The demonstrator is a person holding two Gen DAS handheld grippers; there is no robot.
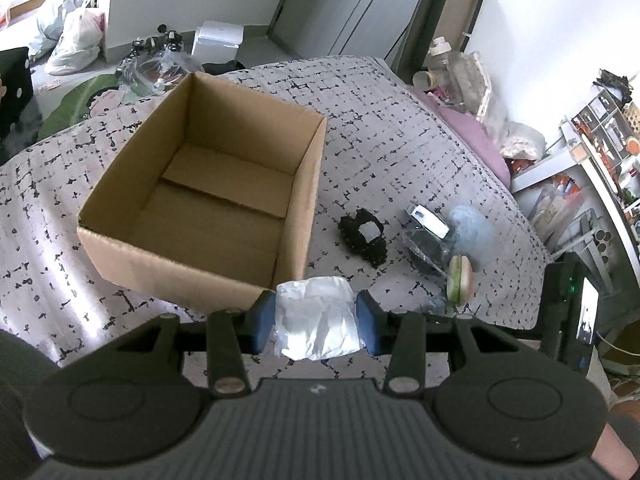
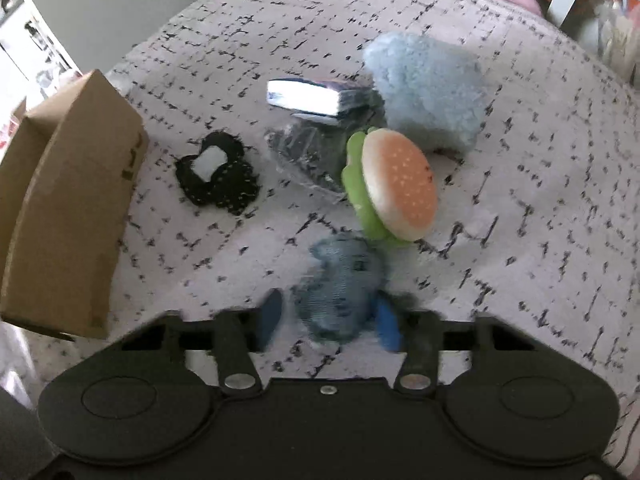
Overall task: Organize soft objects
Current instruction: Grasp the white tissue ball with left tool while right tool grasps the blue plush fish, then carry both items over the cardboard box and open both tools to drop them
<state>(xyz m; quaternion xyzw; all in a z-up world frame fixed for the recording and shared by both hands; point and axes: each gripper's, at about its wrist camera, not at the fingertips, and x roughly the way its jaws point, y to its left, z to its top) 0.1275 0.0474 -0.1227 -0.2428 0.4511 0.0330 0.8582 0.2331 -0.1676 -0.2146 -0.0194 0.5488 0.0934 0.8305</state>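
Observation:
An open cardboard box [image 1: 200, 200], empty inside, stands on the patterned bedspread [image 1: 400, 140]. My left gripper [image 1: 316, 312] is shut on a white plastic-wrapped soft packet [image 1: 316, 320], held just in front of the box's near corner. In the right wrist view my right gripper [image 2: 328, 320] straddles a blue-grey mesh cloth [image 2: 340, 284] lying on the bed. The picture is blurred, and a thin gap shows beside the left pad. Beyond it lie a plush burger [image 2: 396, 188], a fluffy light-blue piece [image 2: 424, 88], a clear bag of dark items [image 2: 316, 120] and a black dotted cloth [image 2: 218, 172].
The box's side [image 2: 72, 200] is to the left of the right gripper. A phone on a stand [image 1: 584, 320] rises at the bed's right edge, with shelves [image 1: 600, 140] behind. A pink pillow [image 1: 472, 136] and bags on the floor [image 1: 72, 36] lie further off.

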